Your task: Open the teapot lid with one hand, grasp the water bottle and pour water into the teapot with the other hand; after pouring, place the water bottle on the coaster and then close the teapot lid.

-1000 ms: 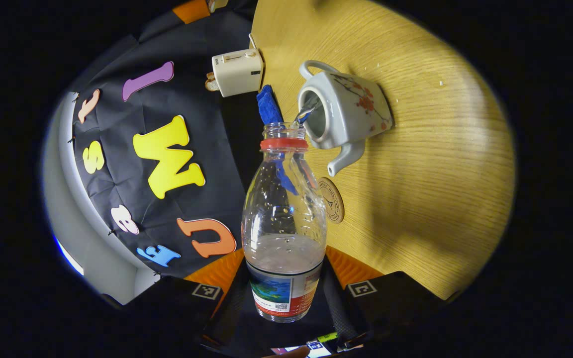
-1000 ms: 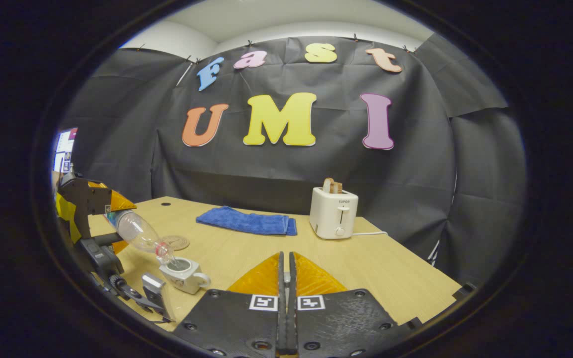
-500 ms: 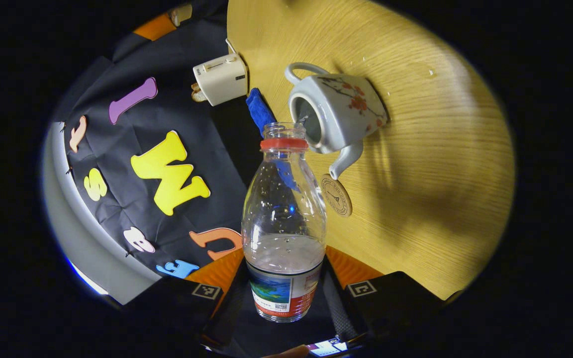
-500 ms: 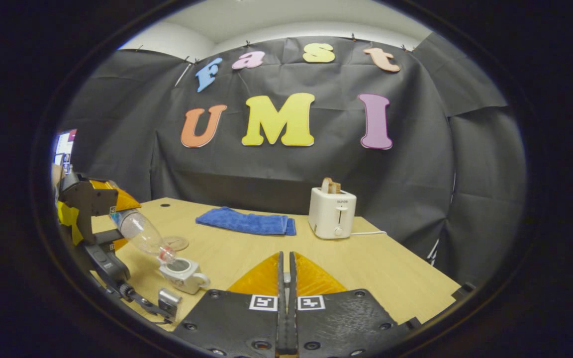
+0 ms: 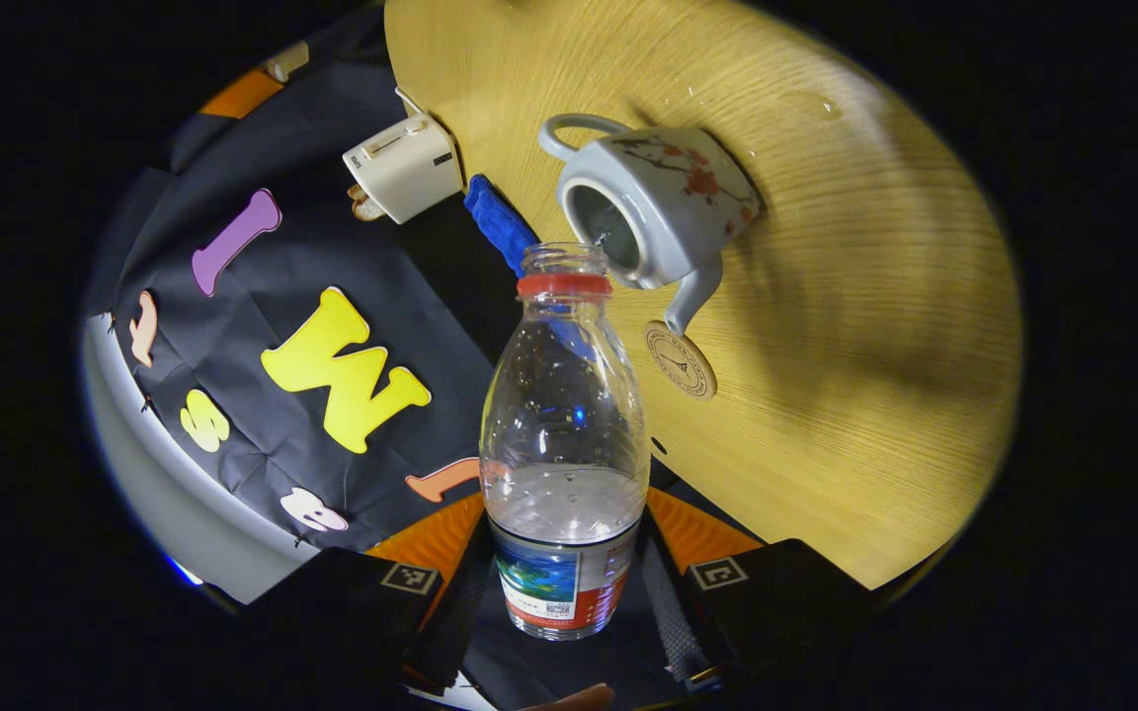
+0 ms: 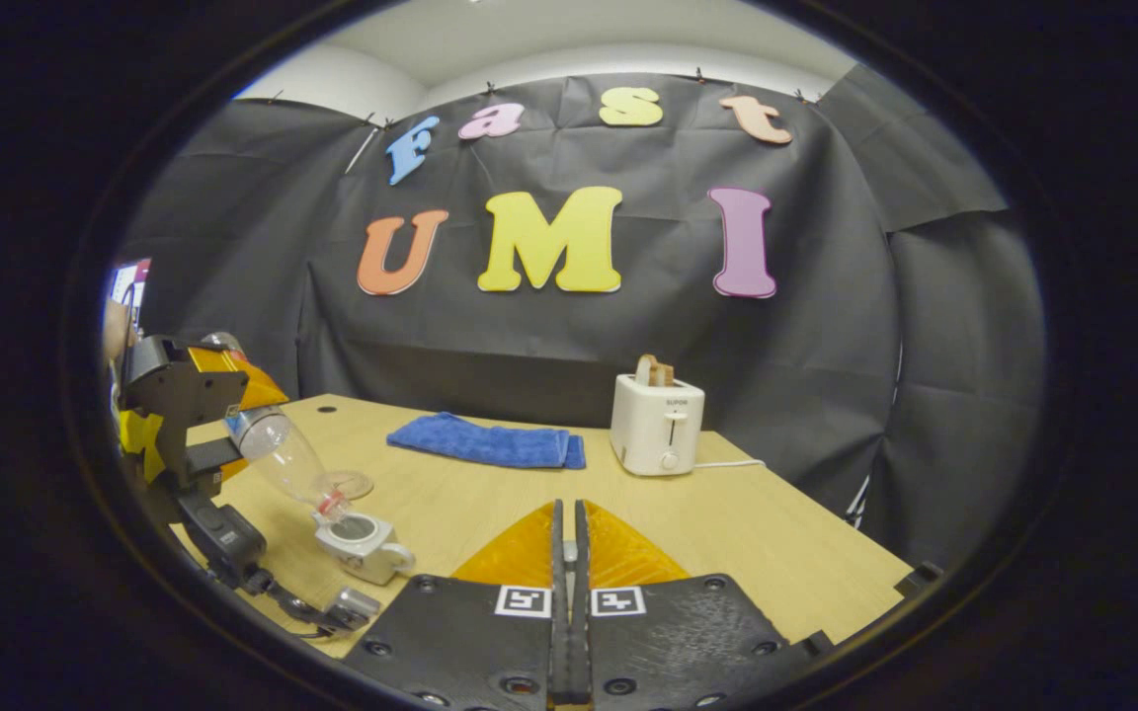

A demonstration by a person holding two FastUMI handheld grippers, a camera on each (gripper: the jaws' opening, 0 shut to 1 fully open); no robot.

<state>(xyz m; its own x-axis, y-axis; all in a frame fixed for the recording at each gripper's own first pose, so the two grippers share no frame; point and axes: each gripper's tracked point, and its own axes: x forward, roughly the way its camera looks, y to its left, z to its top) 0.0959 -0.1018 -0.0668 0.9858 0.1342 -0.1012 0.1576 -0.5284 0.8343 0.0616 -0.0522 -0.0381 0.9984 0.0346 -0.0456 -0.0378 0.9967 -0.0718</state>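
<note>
A pale wood worktop (image 6: 490,509) stands inside a booth hung with black cloth; the teapot serves as reference for all positions below.

Nearest the left camera, the left gripper (image 5: 564,583) has its fingers pinching the labelled lower body of the water bottle (image 5: 564,434), one finger on each side. The bottle is held tipped neck-down so that its open mouth sits just above the teapot (image 5: 653,202), evidently so that water can run into it. Water remains in the bottle near the fingers; whether a stream is leaving the mouth cannot be told.

The teapot rests on the worktop with its opening uncovered, which is what lets the pour go in. The lid is not located.

The coaster (image 5: 680,360) lies flat just beyond the teapot's spout, bare, presumably kept free as the bottle's resting place.

In the right gripper view, the right gripper (image 6: 567,553) has its fingers pressed together, nothing visible between them, held off to the handle side of the teapot and well apart from it.

Farther from the teapot lie a folded blue cloth (image 6: 485,441) and a white toaster (image 6: 656,425), both outside the pouring area.
</note>
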